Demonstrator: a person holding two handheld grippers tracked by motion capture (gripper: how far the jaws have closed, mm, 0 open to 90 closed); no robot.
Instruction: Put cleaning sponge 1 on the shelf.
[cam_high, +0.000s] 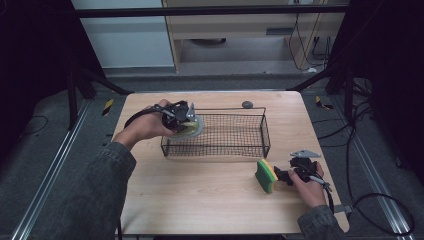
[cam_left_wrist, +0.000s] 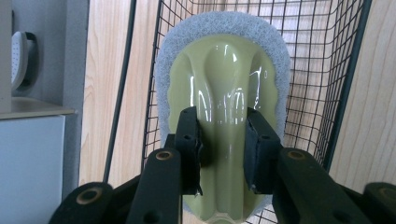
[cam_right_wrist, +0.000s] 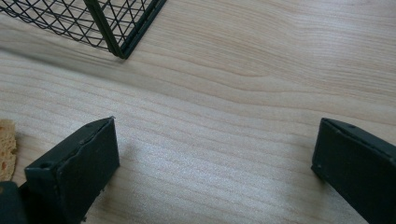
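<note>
— Where's that scrubber (cam_left_wrist: 223, 88) now?

— The pale green one with the grey pad? At the left end of the wire basket (cam_high: 235, 145), hanging over its rim, pad facing away from the hand. The left tongs (cam_high: 186, 120) are clamped on its glossy handle ridge.

— So the drop comes next?

— I'd guess so. Best to carry it fully inside the mesh and lower it close to the floor before letting go, so it doesn't catch the rim or tip out.

— And the arm?

— The left forearm reaches in from the near left, wrist bent toward the basket. The right tongs (cam_high: 281, 175) rest low on the desk (cam_high: 200, 200) at the near right, spread apart and holding nothing, just beside the green-and-yellow sponge (cam_high: 265, 176).
</note>
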